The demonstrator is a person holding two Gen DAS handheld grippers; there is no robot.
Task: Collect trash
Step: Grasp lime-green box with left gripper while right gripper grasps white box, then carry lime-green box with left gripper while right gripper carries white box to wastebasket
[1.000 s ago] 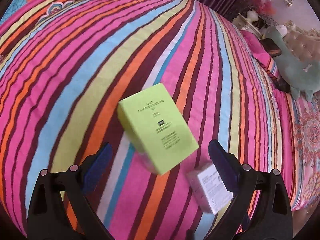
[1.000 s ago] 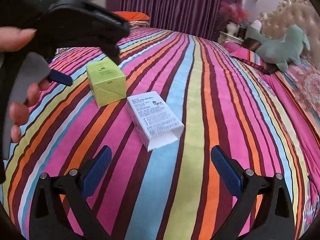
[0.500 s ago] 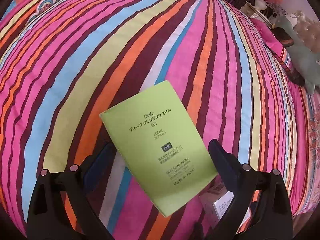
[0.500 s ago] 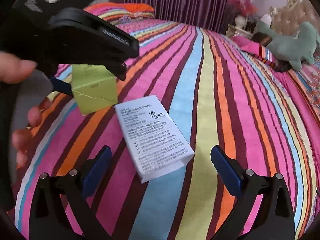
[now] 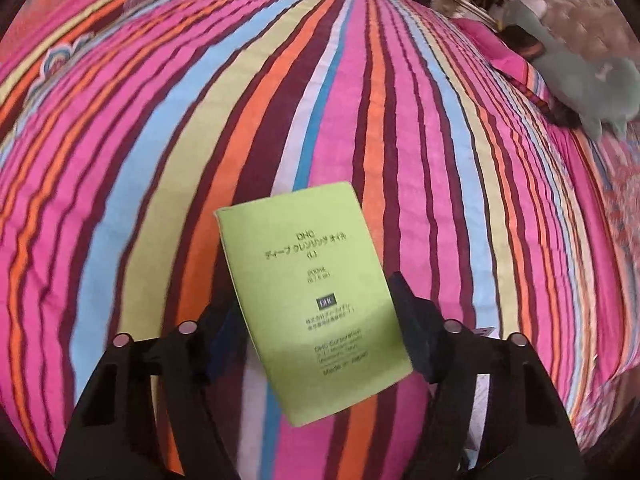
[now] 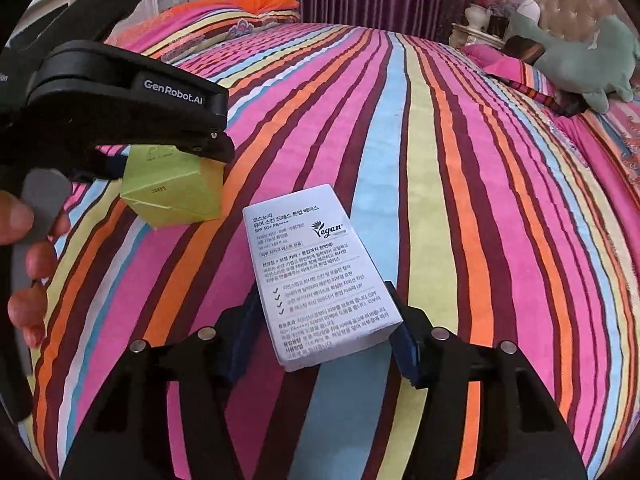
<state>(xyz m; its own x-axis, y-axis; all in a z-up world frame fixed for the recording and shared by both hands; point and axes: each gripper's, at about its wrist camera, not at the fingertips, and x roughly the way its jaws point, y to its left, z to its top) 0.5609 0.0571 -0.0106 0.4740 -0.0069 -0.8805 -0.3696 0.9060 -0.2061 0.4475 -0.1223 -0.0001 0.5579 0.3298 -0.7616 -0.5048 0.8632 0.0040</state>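
Across the striped bedspread [image 6: 440, 200], my left gripper [image 5: 316, 344] has closed onto the lime-green cardboard carton [image 5: 312, 296], my right gripper [image 6: 320, 336] seemingly onto the white printed carton [image 6: 316, 276], both ready for lifting.

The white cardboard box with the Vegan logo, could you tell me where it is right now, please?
In the right wrist view the white cardboard box lies on the striped bedspread, its near end between the right gripper fingers, right of the green cardboard box.

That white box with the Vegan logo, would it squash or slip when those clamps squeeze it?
The white box looks like thin printed card, so it probably dents under a firm squeeze. As trash it is likely empty and light. Its flat sides sit between the right gripper pads, so slipping seems unlikely, and it should not roll.
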